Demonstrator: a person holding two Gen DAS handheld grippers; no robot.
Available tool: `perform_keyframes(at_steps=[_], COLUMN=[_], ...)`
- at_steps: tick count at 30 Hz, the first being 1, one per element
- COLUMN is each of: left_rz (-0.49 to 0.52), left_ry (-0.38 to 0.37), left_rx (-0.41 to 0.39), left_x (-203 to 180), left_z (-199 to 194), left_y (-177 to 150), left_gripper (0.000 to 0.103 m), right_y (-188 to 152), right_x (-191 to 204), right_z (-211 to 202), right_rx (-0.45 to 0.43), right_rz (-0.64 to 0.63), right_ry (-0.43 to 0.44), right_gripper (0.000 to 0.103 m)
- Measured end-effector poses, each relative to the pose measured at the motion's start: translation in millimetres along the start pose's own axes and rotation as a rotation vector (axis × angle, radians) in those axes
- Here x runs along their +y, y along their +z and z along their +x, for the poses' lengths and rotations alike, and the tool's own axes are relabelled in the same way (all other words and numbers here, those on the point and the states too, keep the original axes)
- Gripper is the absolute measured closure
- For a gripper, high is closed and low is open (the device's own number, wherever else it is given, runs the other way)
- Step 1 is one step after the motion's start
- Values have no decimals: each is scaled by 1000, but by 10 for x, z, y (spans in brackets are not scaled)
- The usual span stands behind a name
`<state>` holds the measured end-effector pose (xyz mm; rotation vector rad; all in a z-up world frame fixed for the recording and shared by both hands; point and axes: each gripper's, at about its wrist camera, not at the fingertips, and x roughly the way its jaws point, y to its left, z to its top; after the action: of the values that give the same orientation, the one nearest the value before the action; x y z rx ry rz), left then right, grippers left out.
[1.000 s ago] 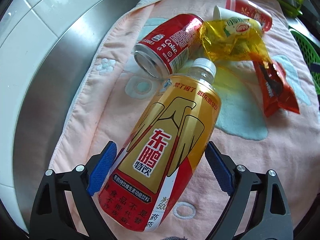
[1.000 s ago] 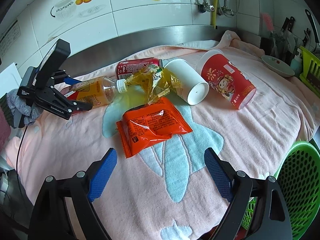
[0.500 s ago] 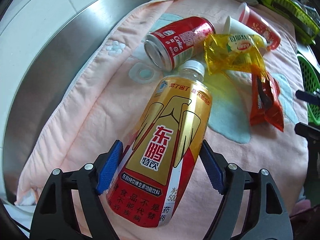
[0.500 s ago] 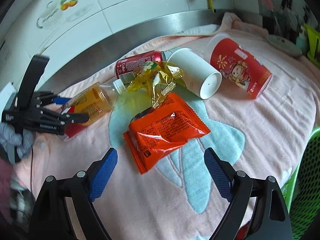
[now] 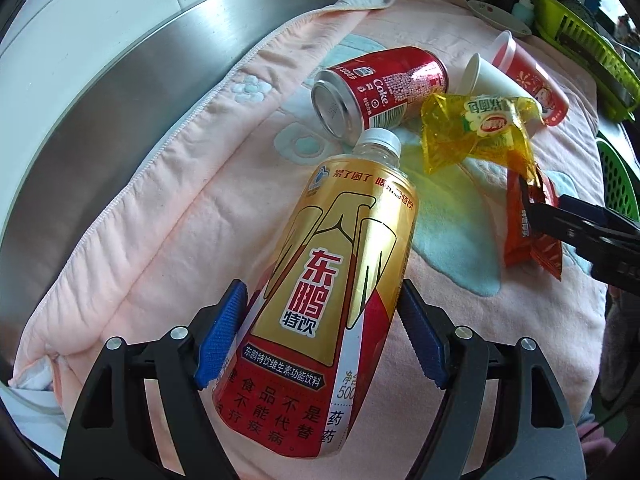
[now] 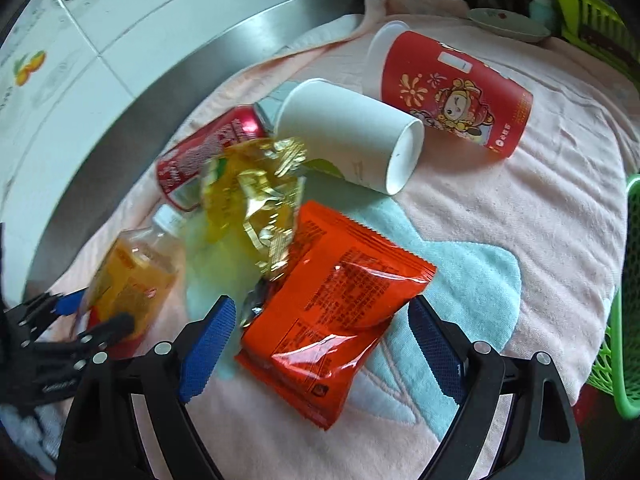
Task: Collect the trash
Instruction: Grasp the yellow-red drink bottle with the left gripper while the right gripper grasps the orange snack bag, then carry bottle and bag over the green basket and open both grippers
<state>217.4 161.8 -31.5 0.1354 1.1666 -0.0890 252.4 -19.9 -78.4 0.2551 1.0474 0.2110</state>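
On the pink towel (image 5: 168, 240), the left claw (image 5: 320, 340) clamps the bottle (image 5: 332, 280) — the right claw (image 6: 318, 344) gapes around the orange packet (image 6: 340, 304).

Bare towel (image 6: 540, 240) right of orange packet (image 6: 340, 300); 2 cups (image 6: 352, 136) behind.

White tiled wall (image 6: 100, 40) with fruit decals behind a steel rim (image 5: 120, 92). Pink towel (image 5: 168, 216) covers the desk. Green baskets (image 6: 628, 320) at right. Daylight.
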Motion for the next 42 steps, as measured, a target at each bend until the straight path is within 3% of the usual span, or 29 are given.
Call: perform_keyframes(at_steps=[6,12,22,30,42], left_rz=[1,14,17,-28,-47], left_ry=[-12,-19,-10,-66,-82], left_rx=[-7,-8,-54,-114,-140], left_x=[44,11,-173,-302,-459], left_z=[41,76,-7,-202,-347], left_y=[20,26,-66,-246,-431], left_gripper=[27,26,30,32,37], right_y=[-41,-161,-424,-539,-859], right_x=[67,-68,-376,-562,-735], right_z=[68,-48,-428,-747,-894], right_rx=[-16,-14,-41,-85,-93], right_rz=[-44,-76,-92,-119,-320], right_ry=[-63,-27,50,78,-111], right_gripper=[38,51,52,52,52])
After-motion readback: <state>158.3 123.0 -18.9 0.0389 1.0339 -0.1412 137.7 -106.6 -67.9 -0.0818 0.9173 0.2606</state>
